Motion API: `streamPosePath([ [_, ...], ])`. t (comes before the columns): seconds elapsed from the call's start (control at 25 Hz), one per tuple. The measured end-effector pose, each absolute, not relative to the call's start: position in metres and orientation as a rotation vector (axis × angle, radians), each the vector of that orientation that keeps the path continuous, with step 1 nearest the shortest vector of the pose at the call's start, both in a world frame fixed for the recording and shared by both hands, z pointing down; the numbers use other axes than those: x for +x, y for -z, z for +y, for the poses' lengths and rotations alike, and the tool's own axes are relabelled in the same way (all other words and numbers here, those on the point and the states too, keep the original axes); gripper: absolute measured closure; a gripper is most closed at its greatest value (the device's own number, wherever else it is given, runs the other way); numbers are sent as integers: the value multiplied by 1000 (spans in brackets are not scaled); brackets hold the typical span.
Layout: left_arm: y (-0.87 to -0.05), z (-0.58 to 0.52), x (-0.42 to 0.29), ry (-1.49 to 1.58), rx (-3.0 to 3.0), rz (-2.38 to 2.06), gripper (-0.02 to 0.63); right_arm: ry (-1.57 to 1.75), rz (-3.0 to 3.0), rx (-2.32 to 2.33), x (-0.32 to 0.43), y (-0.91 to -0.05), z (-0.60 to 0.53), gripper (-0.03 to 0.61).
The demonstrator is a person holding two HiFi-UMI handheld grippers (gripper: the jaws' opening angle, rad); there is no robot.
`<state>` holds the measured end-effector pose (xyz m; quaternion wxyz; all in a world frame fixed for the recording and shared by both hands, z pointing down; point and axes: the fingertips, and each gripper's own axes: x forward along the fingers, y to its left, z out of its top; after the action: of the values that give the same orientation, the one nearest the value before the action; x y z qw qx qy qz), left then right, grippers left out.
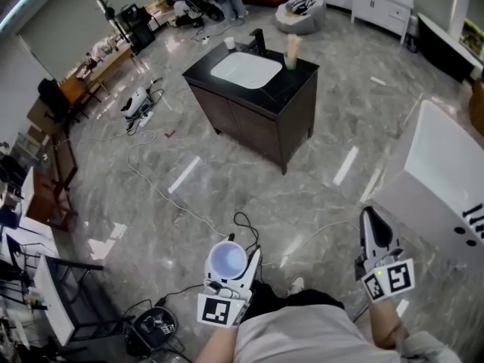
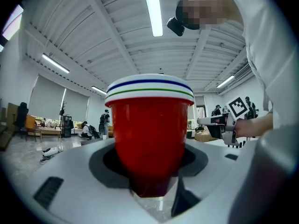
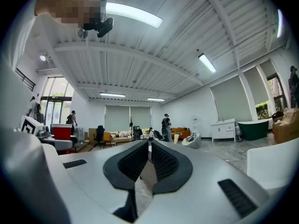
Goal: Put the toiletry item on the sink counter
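Observation:
A red cup (image 2: 149, 134) with a white, striped rim sits between the jaws of my left gripper (image 1: 231, 269), which is shut on it. From the head view the cup (image 1: 228, 260) shows its pale inside, low in the picture above the floor. My right gripper (image 1: 370, 219) is at the lower right, its jaws shut (image 3: 149, 146) with nothing between them. The sink counter (image 1: 291, 82), a dark cabinet with a black top and a white basin (image 1: 245, 69), stands well ahead at the top centre. A black faucet (image 1: 259, 40), a tan cup (image 1: 292, 51) and a small white cup (image 1: 230, 43) stand on it.
A white bathtub-like fixture (image 1: 439, 180) stands close on the right. Cables (image 1: 151, 180) trail over the grey marble floor between me and the counter. Desks and chairs (image 1: 45, 180) line the left side. A black device (image 1: 155, 327) lies by my feet.

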<state>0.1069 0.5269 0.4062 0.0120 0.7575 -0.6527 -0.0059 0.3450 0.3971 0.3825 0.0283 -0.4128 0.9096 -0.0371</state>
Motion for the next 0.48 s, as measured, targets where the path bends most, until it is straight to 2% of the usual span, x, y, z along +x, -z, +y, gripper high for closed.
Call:
streamPosePath([
  [0.48, -412, 512, 114, 57, 2342, -2065, 373, 89, 2830, -1252, 358, -382, 387, 535],
])
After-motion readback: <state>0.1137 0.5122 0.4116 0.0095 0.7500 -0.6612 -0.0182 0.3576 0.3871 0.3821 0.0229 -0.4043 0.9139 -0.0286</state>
